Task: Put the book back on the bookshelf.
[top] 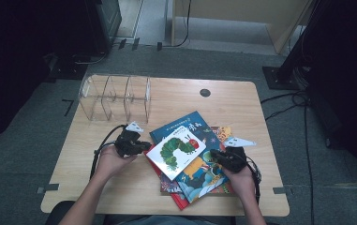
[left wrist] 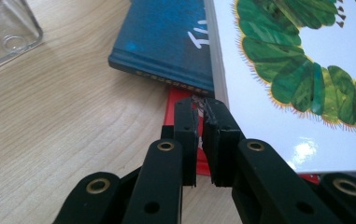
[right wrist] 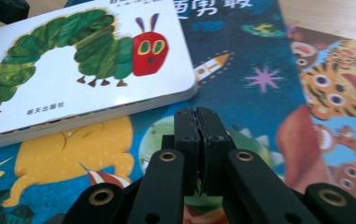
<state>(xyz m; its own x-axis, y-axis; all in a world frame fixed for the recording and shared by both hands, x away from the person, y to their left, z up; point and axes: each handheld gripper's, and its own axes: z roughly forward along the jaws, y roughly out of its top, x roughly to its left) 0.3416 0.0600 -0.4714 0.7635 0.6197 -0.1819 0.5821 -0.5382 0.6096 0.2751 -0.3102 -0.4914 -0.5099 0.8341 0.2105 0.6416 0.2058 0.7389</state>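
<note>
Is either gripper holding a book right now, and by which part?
No. Both the left gripper and right gripper are shut on nothing beside the caterpillar book.

This looks like a lab or recording room rather than a home. A light wooden desk (top: 120, 183) with rounded corners stands alone on grey carpet tiles (top: 21, 150), its place marked by tape strips (top: 48, 188) on the floor. Black cables (top: 288, 105) run loose across the carpet towards a dark stand base (top: 279, 77) at the right, and dark equipment (top: 106, 18) sits at the back left. Pale wooden furniture (top: 241, 11) lines the far wall, and the surroundings are dim.
</note>
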